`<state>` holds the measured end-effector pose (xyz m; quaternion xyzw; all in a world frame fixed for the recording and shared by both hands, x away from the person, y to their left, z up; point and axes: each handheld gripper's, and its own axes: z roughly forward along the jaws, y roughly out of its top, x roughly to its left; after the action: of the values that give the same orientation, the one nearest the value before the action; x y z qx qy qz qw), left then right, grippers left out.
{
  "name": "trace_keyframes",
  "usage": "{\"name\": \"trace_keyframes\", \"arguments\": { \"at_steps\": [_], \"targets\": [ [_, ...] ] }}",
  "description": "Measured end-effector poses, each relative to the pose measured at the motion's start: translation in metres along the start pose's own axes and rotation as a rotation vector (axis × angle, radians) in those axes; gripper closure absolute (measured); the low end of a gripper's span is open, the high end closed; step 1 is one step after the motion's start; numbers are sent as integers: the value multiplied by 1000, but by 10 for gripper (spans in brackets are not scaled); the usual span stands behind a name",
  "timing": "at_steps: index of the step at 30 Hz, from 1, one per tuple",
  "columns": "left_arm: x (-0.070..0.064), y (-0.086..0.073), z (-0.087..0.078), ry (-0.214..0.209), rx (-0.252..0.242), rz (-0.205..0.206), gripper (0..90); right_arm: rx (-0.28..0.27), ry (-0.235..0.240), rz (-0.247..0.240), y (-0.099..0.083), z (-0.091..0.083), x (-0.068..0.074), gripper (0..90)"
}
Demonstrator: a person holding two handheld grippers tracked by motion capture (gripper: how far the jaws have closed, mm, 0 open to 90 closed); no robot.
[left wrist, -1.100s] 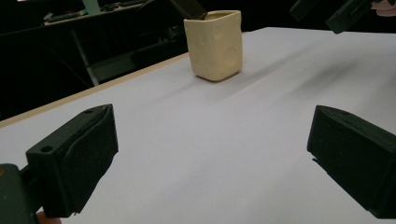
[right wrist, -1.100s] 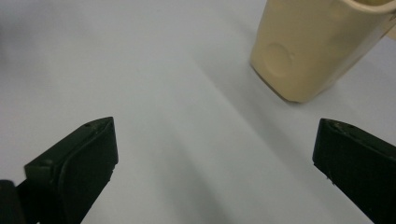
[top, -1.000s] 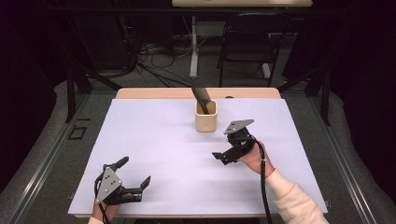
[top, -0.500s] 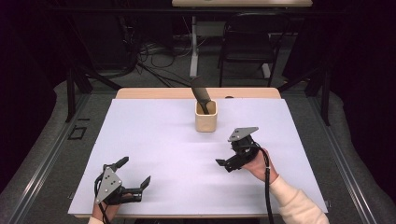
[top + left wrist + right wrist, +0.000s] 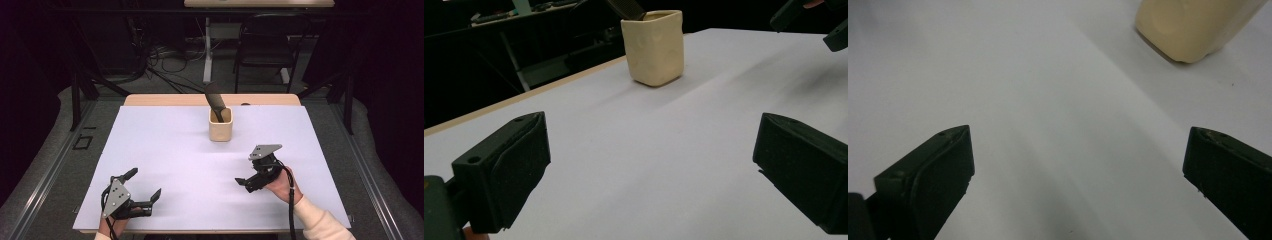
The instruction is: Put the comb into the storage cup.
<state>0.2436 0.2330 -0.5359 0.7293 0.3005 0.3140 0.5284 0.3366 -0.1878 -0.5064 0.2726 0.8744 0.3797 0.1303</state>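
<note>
A white sheet-covered rectangular table (image 5: 165, 150) with a pale wooden edge showing along its far side stands on a grey floor (image 5: 45, 165) in a dark room. Beyond the table, at 12 o'clock, black cables (image 5: 165, 65) lie tangled on the floor beside a white table leg (image 5: 207, 50), and a black metal-framed chair (image 5: 265, 45) stands at about 1 o'clock.

A cream, square-sided ceramic cup (image 5: 220, 124) sits upright on the sheet, a little past the table's middle toward 12 o'clock. A dark, flat-headed utensil (image 5: 215, 99) stands in it, leaning toward 11 o'clock.

The left gripper (image 5: 143, 186) rests low over the near edge at about 7 o'clock, its jaws spread wide apart with nothing between them; its own view (image 5: 649, 165) looks across bare sheet to the cup (image 5: 654, 47). The right gripper (image 5: 243, 182), held in a hand (image 5: 281, 185) at about 4 o'clock, is well apart from the cup, jaws likewise wide apart and empty. In the right gripper view (image 5: 1078, 170) the cup (image 5: 1193, 25) shows at 1 o'clock
</note>
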Motion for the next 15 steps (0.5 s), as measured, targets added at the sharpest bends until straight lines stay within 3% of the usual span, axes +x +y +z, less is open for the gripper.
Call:
{"name": "trace_keyframes", "arguments": {
  "at_steps": [15],
  "targets": [
    [0,0,0,2,1,2,17,3,-16,2,-20,-10,7,0]
  ]
}}
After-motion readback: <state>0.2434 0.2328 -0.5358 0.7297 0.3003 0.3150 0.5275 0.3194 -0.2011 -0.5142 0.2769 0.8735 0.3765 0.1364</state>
